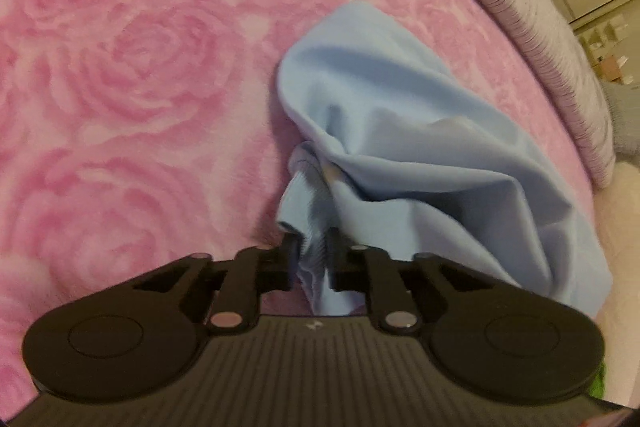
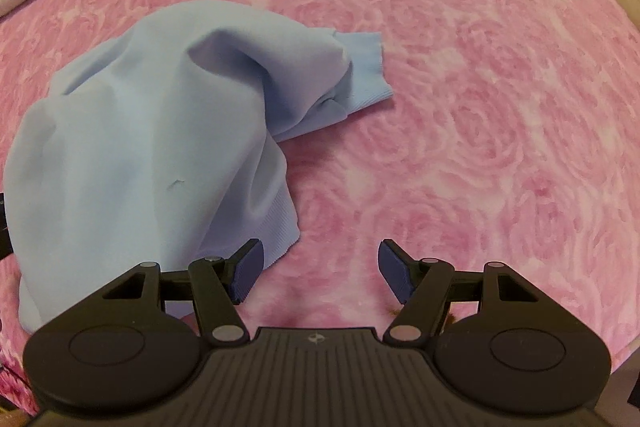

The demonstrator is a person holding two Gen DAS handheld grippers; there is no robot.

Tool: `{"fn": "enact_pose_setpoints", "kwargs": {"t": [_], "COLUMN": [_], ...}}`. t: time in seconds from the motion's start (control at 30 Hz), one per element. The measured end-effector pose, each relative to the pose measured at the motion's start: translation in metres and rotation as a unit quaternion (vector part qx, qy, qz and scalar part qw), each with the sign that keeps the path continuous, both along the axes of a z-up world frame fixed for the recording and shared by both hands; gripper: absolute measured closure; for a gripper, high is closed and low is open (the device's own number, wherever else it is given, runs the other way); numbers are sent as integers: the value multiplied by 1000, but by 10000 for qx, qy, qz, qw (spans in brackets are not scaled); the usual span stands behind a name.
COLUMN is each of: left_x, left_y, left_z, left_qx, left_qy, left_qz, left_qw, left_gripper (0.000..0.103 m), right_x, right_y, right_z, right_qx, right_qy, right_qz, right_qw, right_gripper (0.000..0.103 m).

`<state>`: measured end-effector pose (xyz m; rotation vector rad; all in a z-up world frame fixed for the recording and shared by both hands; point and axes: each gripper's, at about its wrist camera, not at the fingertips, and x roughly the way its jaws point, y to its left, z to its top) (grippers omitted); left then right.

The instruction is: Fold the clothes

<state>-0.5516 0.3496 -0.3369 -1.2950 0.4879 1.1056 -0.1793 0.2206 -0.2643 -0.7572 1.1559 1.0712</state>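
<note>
1. Your left gripper is pinched tight on a ribbed edge of the light blue sweatshirt; the fabric bunches up between the two black fingers and spills out above and below them.
2. From that pinch, the sweatshirt fans away to the right in the left wrist view, in loose, deep folds, and rests on the pink rose-patterned blanket.
3. Along the far right edge of the blanket in that view you have a pale, striped bedding edge, and beyond it a light wall or cupboard front, too blurred to read.
4. Your right gripper has its jaws spread wide, with nothing between them but bare pink rose-patterned blanket.
5. Its left finger pad, dark blue, sits just beside the ribbed hem of the sweatshirt; whether it touches the cloth cannot be told.
6. In the right wrist view, the sweatshirt lies crumpled in a heap on the left side of the blanket, raised in a hump at the middle.
7. One ribbed cuff sticks out from the heap to the right, lying flat on the blanket, well apart from the right gripper.
</note>
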Motion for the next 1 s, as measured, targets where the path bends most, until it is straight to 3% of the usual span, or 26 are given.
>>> {"fn": "enact_pose_setpoints", "kwargs": {"t": [0.1, 0.17, 0.27, 0.4, 0.53, 0.73, 0.8, 0.9, 1.0], "left_x": [-27, -53, -106, -159, -171, -180, -183, -185, -185], "left_y": [-27, -53, -95, -123, -124, -144, -150, -148, -135], "left_z": [37, 66, 100, 125, 109, 70, 63, 61, 62], "left_qx": [173, 280, 58, -162, -457, -995, -1073, -974, -713], "left_qy": [-168, 29, 290, 86, 11, 188, 122, 133, 170], "left_qz": [3, 3, 307, 840, 969, 1083, 1078, 1071, 937], "left_qw": [9997, 9996, 9991, 9963, 9942, 9889, 9883, 9894, 9929], "left_gripper": [96, 96, 96, 96, 94, 93, 92, 92, 84], "right_x": [-3, -5, -14, -53, -111, -177, -185, -197, -207], "right_y": [-1, 0, 6, 14, 20, 27, 39, 66, 86], "right_z": [10, 20, 35, 50, 51, 56, 57, 58, 46], "right_qx": [128, 240, 413, 741, 952, 1329, 1477, 1631, 1328], "right_qy": [48, 85, 218, 423, 535, 523, 517, 494, 302], "right_qz": [103, 165, 341, 1100, 2135, 3007, 2986, 2967, 3105], "right_qw": [9999, 9995, 9983, 9903, 9708, 9429, 9415, 9397, 9408], "right_gripper": [36, 36, 36, 36, 36, 37, 38, 50, 51]}}
